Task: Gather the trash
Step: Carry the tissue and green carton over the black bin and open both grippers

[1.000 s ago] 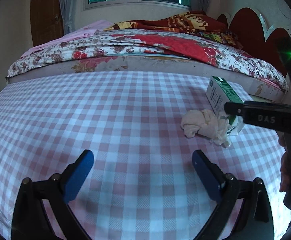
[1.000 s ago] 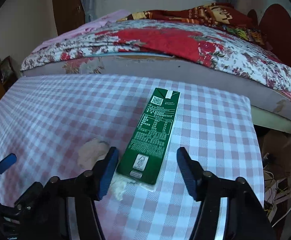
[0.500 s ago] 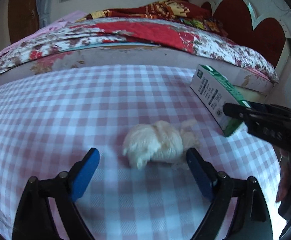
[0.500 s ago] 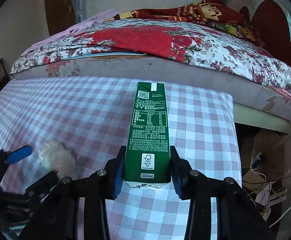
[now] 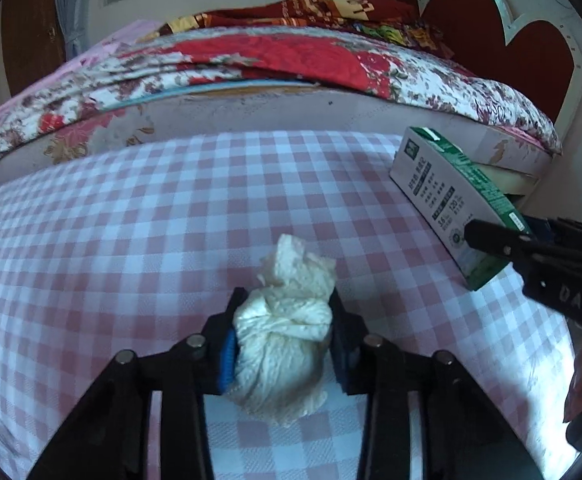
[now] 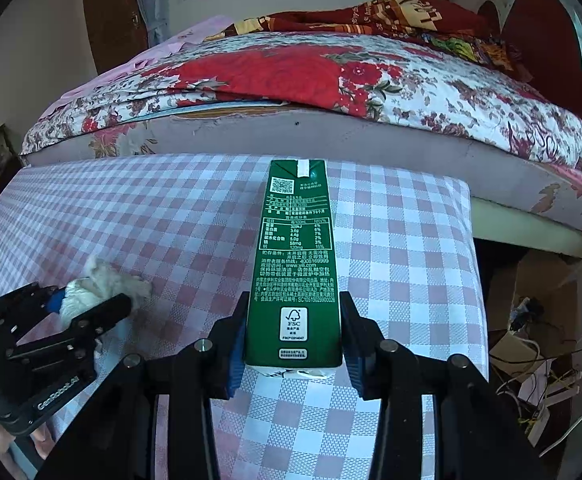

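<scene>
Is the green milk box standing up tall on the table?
No, the green milk box lies flat on the checked tablecloth, gripped between the right tool's pads.

**Left gripper closing on a crumpled tissue**

The left gripper (image 5: 283, 320) points down at a table covered with a pink-and-white checked tablecloth (image 5: 131, 220). A crumpled white tissue wad (image 5: 287, 332) sits between its blue-padded fingers (image 5: 229, 356), which are closing in and touch the wad on both sides. At the right edge, the right gripper (image 5: 487, 238) clamps the near end of a green and white drink carton (image 5: 451, 196) that lies tilted on the cloth. Beyond the table stands a bed with a floral quilt (image 5: 291, 60) and a dark red headboard (image 5: 511, 24).
</scene>
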